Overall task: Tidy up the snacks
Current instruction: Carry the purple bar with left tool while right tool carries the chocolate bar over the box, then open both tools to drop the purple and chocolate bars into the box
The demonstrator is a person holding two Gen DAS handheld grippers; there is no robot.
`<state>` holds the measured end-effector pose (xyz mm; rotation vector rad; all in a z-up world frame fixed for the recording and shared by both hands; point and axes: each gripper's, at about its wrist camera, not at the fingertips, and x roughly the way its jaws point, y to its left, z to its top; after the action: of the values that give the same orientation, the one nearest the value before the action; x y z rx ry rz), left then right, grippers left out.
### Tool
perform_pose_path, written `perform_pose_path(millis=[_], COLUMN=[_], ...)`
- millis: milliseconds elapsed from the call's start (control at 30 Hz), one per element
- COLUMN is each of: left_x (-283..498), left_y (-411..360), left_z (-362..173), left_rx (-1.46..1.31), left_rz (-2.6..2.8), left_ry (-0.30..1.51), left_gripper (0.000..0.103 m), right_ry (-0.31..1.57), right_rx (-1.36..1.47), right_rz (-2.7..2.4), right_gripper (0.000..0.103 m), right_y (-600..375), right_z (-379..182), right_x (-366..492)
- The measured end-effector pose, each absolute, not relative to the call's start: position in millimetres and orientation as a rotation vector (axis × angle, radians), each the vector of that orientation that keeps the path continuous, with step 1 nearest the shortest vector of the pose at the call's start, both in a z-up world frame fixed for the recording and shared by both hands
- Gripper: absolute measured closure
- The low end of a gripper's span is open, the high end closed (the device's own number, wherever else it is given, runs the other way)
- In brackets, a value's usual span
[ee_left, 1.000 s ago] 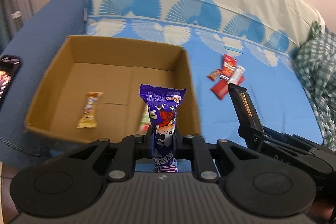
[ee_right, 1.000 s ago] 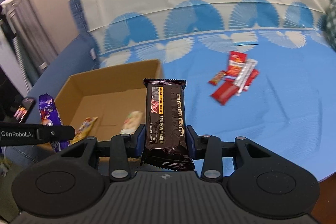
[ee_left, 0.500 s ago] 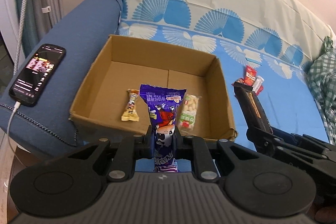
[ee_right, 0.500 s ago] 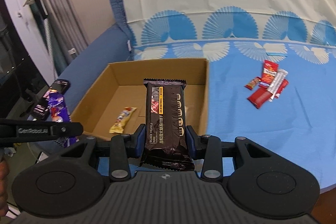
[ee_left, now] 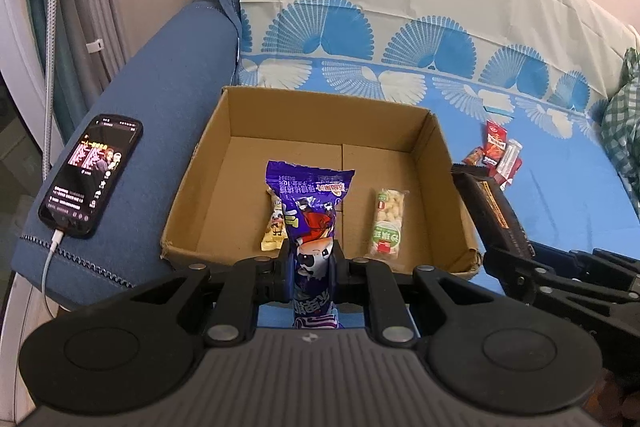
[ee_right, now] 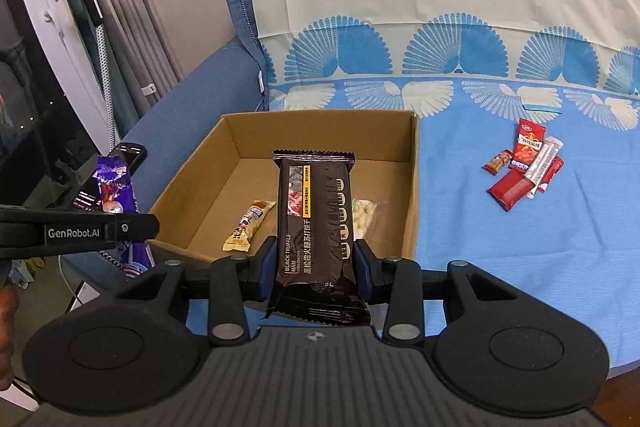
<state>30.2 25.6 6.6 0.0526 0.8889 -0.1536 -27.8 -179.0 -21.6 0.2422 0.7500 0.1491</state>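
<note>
place: home living room | evidence: sofa [ee_left: 160, 99], curtains [ee_right: 132, 27]

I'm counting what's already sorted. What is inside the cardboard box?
Inside the cardboard box lie a yellow snack bar and a clear pack of pale puffs. The held wrappers hide part of the floor.

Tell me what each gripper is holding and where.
Left gripper: purple snack packet, pinched near its lower end. Right gripper: black cracker packet, gripped across its lower half.

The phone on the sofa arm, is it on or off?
On. The phone lies face up on the blue sofa arm with its screen lit, showing pictures and text, and a white cable is plugged into its end.
</note>
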Motion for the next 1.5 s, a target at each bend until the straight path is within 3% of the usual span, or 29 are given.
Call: perform_pose_path(millis=[667,1500], left_x=[92,188], left_y=[29,27], left_z=[-14,-81], left_rx=[0.109,0.117], left_rz=[-0.155,-0.155], left_ry=[0.902,1.007], left_gripper=[0.086,0.086], right_ry=[0.808,0.904], right_rx=[0.212,0.208], right_rz=[0.115,0.060], right_gripper=[0.062,0.061], right_y=[-168,-161], right_z=[-48,-107], right_x=[20,107])
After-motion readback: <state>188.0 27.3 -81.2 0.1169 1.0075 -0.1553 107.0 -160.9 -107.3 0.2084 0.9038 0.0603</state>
